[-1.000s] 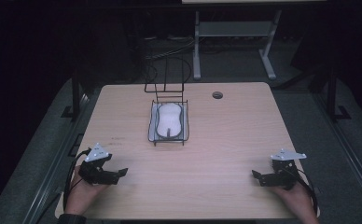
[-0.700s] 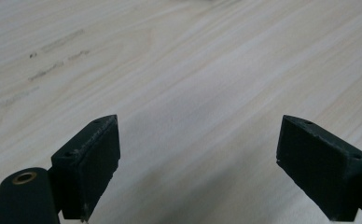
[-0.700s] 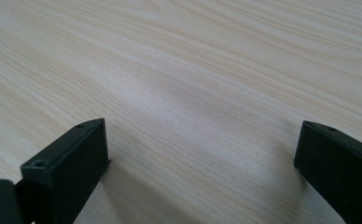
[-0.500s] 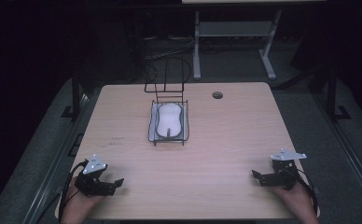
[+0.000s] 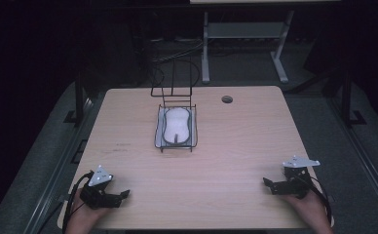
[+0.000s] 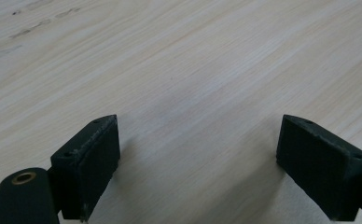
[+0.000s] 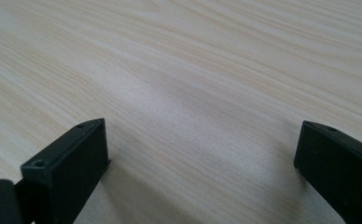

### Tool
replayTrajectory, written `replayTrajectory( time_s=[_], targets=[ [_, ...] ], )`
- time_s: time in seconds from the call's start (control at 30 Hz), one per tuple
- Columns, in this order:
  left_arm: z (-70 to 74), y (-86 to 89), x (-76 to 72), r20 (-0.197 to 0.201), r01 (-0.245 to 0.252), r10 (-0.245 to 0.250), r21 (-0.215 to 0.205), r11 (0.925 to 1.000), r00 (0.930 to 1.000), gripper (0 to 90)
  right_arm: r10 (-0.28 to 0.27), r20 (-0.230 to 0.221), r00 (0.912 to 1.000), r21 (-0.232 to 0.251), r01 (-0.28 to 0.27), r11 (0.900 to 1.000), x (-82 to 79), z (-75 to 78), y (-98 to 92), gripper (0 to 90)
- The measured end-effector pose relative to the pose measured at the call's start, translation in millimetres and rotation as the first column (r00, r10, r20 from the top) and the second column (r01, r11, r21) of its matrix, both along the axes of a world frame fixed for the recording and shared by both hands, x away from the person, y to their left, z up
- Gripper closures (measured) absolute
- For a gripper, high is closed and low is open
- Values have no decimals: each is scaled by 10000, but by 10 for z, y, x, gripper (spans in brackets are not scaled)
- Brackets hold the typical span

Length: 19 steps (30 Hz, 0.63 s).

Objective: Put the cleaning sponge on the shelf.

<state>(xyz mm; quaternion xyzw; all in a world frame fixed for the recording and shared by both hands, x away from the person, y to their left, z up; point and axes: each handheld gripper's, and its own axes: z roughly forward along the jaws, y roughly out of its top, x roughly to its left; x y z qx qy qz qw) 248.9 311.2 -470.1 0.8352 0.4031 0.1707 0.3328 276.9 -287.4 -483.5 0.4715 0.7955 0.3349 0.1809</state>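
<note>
Pale wood counter [image 5: 226, 161], both grippers parked at its near edge: left gripper [image 5: 120, 196] and right gripper [image 5: 270, 184] jaws wide apart, empty. White dish [image 5: 177, 125] in wire rack [image 5: 176, 105] mid-counter, well apart (nothing grasped yet, whole job left).

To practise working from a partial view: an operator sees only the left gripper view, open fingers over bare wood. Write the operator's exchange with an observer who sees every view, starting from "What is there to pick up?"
Observer: A wire basket stands past the middle of the table and holds a white oblong object.
Operator: Where is my gripper relative to it?
Observer: The left gripper is at the near left corner, well apart from the basket.
Operator: And the other hand?
Observer: The right gripper is near the near right corner, its fingers wide open over bare wood.
</note>
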Motion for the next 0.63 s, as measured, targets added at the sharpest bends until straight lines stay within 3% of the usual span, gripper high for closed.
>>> replayTrajectory(
  time_s=[0.13, 0.63],
  targets=[
    [-37, 26, -11, 283, 159, -152, -268, 9995, 9995, 126, 3, 4, 10000, -1, -3, 10000, 0, 0, 0, 24],
    [-39, 29, -10, 288, 152, -143, -308, 9994, 9995, 127, -14, -8, 10000, 4, 14, 10000, -1, 0, 1, 24]
  ],
)
